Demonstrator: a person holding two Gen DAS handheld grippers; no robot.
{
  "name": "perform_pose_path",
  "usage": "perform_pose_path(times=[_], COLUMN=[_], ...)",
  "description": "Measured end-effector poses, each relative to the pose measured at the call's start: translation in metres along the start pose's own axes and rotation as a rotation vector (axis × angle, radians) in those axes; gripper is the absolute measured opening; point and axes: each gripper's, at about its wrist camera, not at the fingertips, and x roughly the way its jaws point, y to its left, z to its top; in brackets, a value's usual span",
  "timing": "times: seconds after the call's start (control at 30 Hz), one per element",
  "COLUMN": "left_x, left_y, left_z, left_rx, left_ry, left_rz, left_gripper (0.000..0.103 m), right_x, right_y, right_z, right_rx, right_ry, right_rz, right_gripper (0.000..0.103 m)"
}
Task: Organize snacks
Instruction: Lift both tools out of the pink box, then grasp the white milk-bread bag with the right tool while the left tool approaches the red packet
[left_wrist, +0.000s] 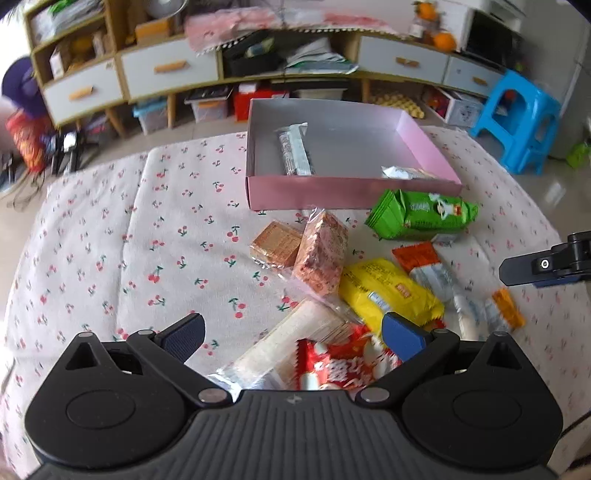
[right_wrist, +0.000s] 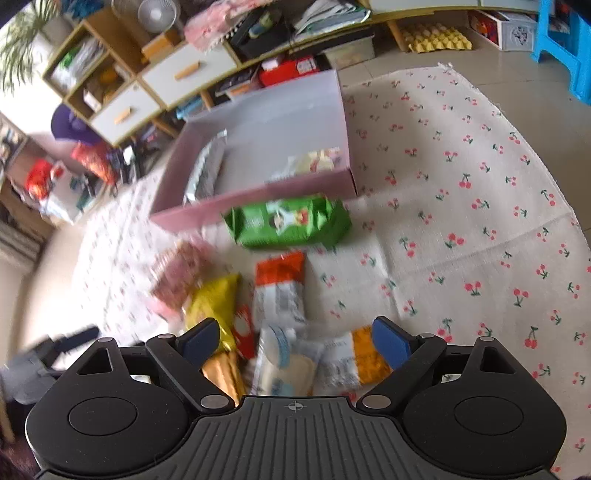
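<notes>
- Your left gripper (left_wrist: 293, 338) has its jaws wide and empty; the red-and-white snack packet (left_wrist: 341, 365) lies right between them at bottom centre, long axis across the frame.
- Your right gripper (right_wrist: 293, 341) is equally wide, over a blurred pale packet (right_wrist: 284, 363).
- Roughly nine loose snacks crowd the cherry-print cloth (left_wrist: 110, 240).
- Farthest, upper centre, the pink box (left_wrist: 347, 192) holds two.

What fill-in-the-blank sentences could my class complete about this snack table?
1. The pink box already holds ___ snacks.
2. The packet lying nearest the box's front wall is ___ in colour.
3. Both tongs, left and right, are ___.
4. The tablecloth is printed with ___.

Missing words: two; green; open; cherries
</notes>
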Motion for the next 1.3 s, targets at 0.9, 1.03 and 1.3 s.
perform_pose_path(times=[0.9,1.03,1.3], left_x=[0.017,0.017,0.021], left_y=[-0.036,-0.029,-0.012], left_z=[-0.061,-0.055,-0.04], left_rx=[0.652,0.574,0.418], left_ry=[-0.09,-0.079,-0.018], left_rz=[-0.049,-0.017,0.055], left_gripper=[0.073,0.073,0.063], right_x=[0.039,0.039,0.032], right_y=[0.011,0.012,-0.001], right_z=[-0.046,-0.047,-0.036], right_rx=[-0.036,-0.057,-0.132], right_ry=[0.195,0.171,0.121], right_rz=[0.004,-0.023,-0.188], right_gripper=[0.091,0.091,0.09])
